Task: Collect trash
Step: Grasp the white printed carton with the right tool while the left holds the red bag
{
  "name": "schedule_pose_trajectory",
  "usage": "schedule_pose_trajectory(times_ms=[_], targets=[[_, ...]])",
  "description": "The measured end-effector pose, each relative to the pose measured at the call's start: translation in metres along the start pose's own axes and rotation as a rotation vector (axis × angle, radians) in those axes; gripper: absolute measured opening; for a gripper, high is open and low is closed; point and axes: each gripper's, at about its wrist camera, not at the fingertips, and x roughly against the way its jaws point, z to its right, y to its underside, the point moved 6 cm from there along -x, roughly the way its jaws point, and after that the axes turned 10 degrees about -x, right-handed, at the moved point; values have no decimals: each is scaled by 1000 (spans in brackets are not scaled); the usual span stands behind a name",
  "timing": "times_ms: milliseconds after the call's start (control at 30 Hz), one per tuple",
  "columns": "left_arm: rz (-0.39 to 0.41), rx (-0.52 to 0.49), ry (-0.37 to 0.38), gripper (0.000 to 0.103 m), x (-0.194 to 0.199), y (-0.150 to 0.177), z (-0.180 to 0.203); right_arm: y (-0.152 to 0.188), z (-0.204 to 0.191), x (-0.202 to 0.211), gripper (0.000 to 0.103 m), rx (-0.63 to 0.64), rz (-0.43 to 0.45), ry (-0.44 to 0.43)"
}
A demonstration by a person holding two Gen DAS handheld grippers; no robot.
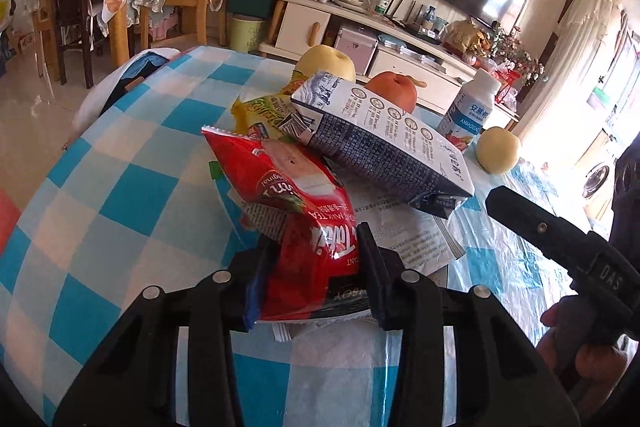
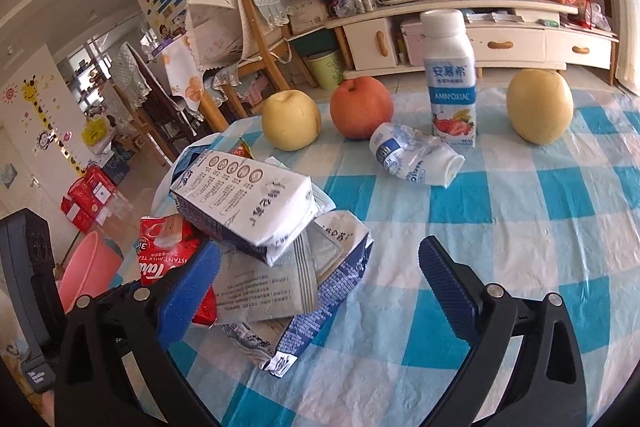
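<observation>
My left gripper (image 1: 316, 251) is shut on a red instant milk tea packet (image 1: 296, 203), which also shows in the right wrist view (image 2: 168, 255). A crushed white and blue milk carton (image 1: 380, 143) lies on top of the trash pile, above a flattened carton (image 2: 320, 279) and a yellow wrapper (image 1: 264, 111). My right gripper (image 2: 320, 283) is open, its fingers either side of the flattened carton's near end. A crushed plastic bottle (image 2: 416, 159) lies further back on the table.
The blue checked tablecloth (image 2: 480, 267) also holds two yellow pears (image 2: 292, 119) (image 2: 540, 105), a red apple (image 2: 362, 107) and an upright yogurt bottle (image 2: 450, 79). A pink basin (image 2: 86, 267) stands on the floor at left. Chairs and a TV cabinet stand behind.
</observation>
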Motion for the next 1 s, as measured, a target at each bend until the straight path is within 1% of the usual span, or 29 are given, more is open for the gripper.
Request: schedule_pose_trajectory(times_ms=[100, 200, 367, 500, 600, 633, 667, 700, 733, 833, 1000], targets=[[-2, 3, 10, 42, 4, 0, -7, -8, -10, -9, 98, 67, -4, -24], [-5, -3, 13, 41, 7, 1, -13, -11, -21, -14, 98, 108, -8, -75], [-13, 10, 25, 41, 8, 2, -20, -6, -51, -27, 98, 211, -40, -130], [-15, 25, 31, 41, 8, 4, -25, 8, -74, -41, 98, 328, -58, -109], [-18, 63, 47, 41, 8, 7, -34, 15, -74, -48, 98, 371, -52, -57], [-18, 70, 51, 41, 7, 8, -36, 17, -73, -50, 96, 378, -60, -55], [-18, 69, 51, 41, 7, 8, -36, 18, -72, -52, 90, 380, -62, -55], [-18, 66, 49, 41, 7, 8, -37, 19, -71, -53, 82, 383, -66, -48], [-18, 64, 48, 41, 7, 8, -37, 20, -69, -56, 72, 384, -76, -34], [-16, 61, 52, 41, 8, 9, -39, 21, -66, -56, 70, 381, -65, -20], [6, 85, 72, 39, 14, 8, -45, 19, -63, -47, 69, 358, -29, 12]])
